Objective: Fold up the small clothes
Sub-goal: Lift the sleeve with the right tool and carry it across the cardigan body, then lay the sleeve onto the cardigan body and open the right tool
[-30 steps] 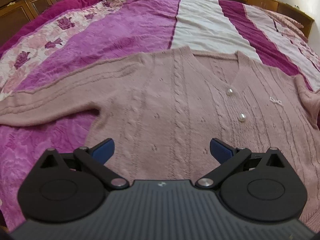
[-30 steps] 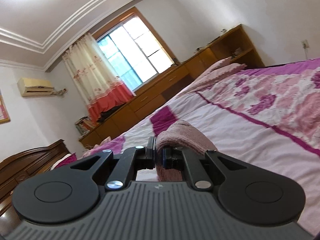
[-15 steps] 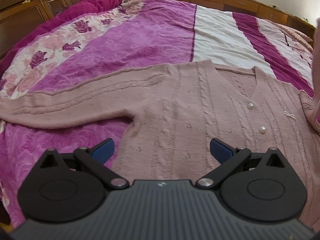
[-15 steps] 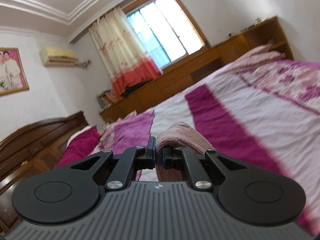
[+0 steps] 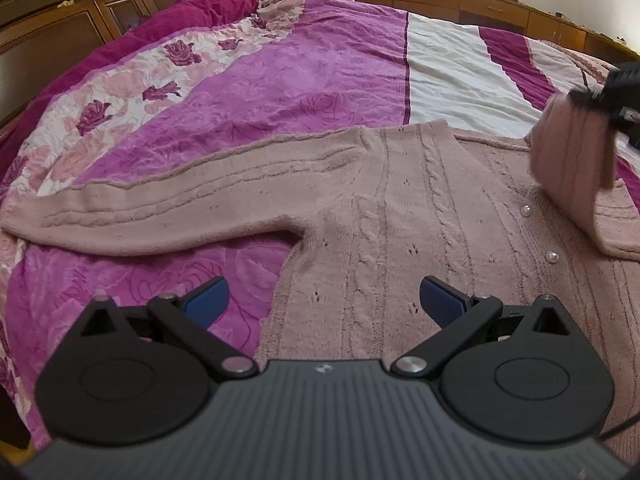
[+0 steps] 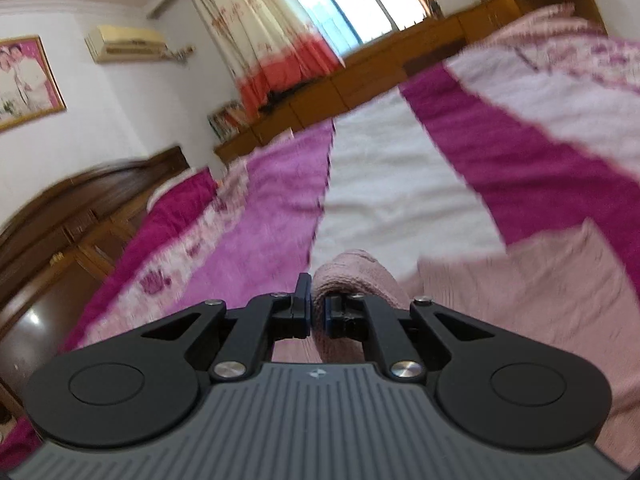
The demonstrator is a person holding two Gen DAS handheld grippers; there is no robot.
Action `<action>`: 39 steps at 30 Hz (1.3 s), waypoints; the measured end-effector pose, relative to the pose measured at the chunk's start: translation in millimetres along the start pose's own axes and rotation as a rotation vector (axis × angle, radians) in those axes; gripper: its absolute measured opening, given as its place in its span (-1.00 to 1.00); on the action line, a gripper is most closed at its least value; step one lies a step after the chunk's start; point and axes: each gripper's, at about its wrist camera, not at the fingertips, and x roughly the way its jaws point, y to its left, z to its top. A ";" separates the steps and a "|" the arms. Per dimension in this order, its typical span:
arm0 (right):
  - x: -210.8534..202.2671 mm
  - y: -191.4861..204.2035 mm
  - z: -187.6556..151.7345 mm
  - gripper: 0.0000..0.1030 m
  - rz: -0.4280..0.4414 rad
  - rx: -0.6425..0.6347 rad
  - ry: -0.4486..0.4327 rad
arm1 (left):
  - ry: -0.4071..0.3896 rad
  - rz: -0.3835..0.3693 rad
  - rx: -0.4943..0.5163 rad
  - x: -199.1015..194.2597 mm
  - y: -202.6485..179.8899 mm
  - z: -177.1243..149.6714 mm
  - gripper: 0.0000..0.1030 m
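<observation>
Brightness: both views are well lit by daylight, with no dim corners apart from the dark vignette at the bottom corners.
Light source: the window (image 6: 340,4) behind the curtain (image 6: 264,36); its panes are blown out to white in the right wrist view.
Shadows: soft and shallow, a faint one under the sweater (image 5: 400,216) sleeve on the bedspread (image 5: 280,92).
Glare: a pale sheen on the wooden headboard (image 6: 36,312) at lower left.
Blur: the right wrist view is smeared by motion across bed and cabinets, while its own gripper body stays crisp; the left wrist view is sharp, except the lifted sleeve at its right edge.
Distortion: strong fisheye bending, so bed edges and cabinets curve toward the frame borders.
</observation>
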 end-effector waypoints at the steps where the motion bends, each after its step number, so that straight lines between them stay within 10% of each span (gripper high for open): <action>1: 7.1 -4.1 -7.6 -0.88 -0.008 0.002 0.022 | 0.003 0.000 0.001 1.3 0.1 -0.4 1.00; 10: 35.5 -20.2 -57.4 -0.85 -0.039 -0.013 0.182 | 0.014 -0.004 -0.016 6.5 2.4 -1.5 1.00; 15: 37.0 -23.5 -64.6 0.15 -0.056 -0.021 0.249 | 0.011 -0.012 -0.007 4.6 -0.1 -2.0 1.00; 18: 27.3 -23.4 -62.2 0.34 -0.036 -0.021 0.248 | 0.007 -0.020 -0.004 3.4 -2.3 -1.7 1.00; 39: -79.7 -60.3 -22.4 0.42 -0.102 -0.081 0.264 | -0.005 -0.087 0.049 -3.7 -35.5 7.2 1.00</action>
